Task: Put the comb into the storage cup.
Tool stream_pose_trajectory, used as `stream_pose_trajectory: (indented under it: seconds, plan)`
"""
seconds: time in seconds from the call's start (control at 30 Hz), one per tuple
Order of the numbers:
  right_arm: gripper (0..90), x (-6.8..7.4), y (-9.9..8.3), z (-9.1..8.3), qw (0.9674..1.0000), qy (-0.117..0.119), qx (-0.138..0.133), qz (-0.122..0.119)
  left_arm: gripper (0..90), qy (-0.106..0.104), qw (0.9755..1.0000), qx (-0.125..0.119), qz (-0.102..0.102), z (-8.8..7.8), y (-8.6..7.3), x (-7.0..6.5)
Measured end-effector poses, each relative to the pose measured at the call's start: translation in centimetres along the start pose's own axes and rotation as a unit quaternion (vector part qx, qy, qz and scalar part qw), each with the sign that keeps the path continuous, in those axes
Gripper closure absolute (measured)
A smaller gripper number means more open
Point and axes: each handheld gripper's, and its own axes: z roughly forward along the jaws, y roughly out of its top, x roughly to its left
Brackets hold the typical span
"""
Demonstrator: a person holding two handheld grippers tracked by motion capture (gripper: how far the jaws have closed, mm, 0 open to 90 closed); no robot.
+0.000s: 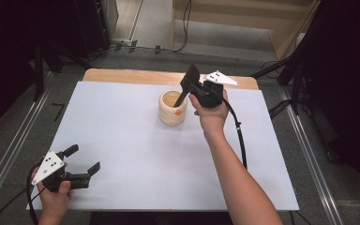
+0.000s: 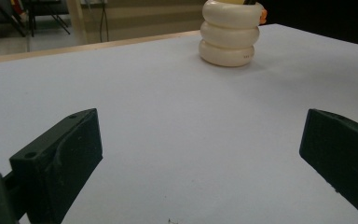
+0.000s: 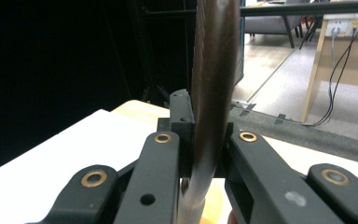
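The right gripper (image 1: pixel 191 83) squeezes a dark flat tool (image 3: pixel 214 93) with its tip already inside the ringed cup (image 1: pixel 172 108), so only letting go is left, while the left gripper (image 1: pixel 81 161) rests wide open and empty.

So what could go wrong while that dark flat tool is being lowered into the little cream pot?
The right gripper is shut on the dark tool, which enters the ringed cream pot at a slant; pushing against the rim might tip or slide the pot. The tool sits thin between the jaws, so it could twist. The left gripper lies open, far from the pot, and cannot steady it.
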Motion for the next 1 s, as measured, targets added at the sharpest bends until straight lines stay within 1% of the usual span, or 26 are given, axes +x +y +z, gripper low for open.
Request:
stream_pose_trajectory:
  seconds: [0.13, 0.23, 0.47, 0.67, 0.73, 0.83, 1.0]
  plan:
    - [83.5, -0.2, -0.8, 0.4, 0.9999, 0.002, 0.011, 0.006, 0.0, 0.000, 1.0000, 0.000, 0.000, 0.0, 0.0, 0.0]
    - [83.5, -0.3, -1.2, 0.7, 0.9999, 0.003, 0.008, 0.013, 0.0, 0.000, 1.0000, 0.001, 0.000, 0.0, 0.0, 0.0]
    - [83.5, -0.3, -2.3, 1.4, 0.9996, -0.001, 0.019, 0.020, 0.0, -0.001, 1.0000, 0.000, 0.000, 0.0, 0.0, 0.0]
    - [83.5, -0.5, -3.1, 1.8, 0.9992, 0.000, 0.022, 0.032, 0.0, -0.002, 1.0000, 0.001, 0.001, 0.0, 0.0, 0.0]
    - [83.5, -0.5, -3.4, 2.0, 0.9992, -0.002, 0.025, 0.030, 0.0, -0.002, 1.0000, 0.001, 0.001, 0.0, 0.0, 0.0]
    - [83.5, -0.6, -3.7, 2.3, 0.9990, -0.004, 0.028, 0.034, 0.0, -0.002, 1.0000, 0.001, 0.001, 0.0, 0.0, 0.0]
    - [83.5, -0.8, -4.0, 2.6, 0.9985, -0.005, 0.022, 0.049, 0.0, -0.002, 1.0000, 0.000, 0.001, 0.0, 0.0, 0.0]
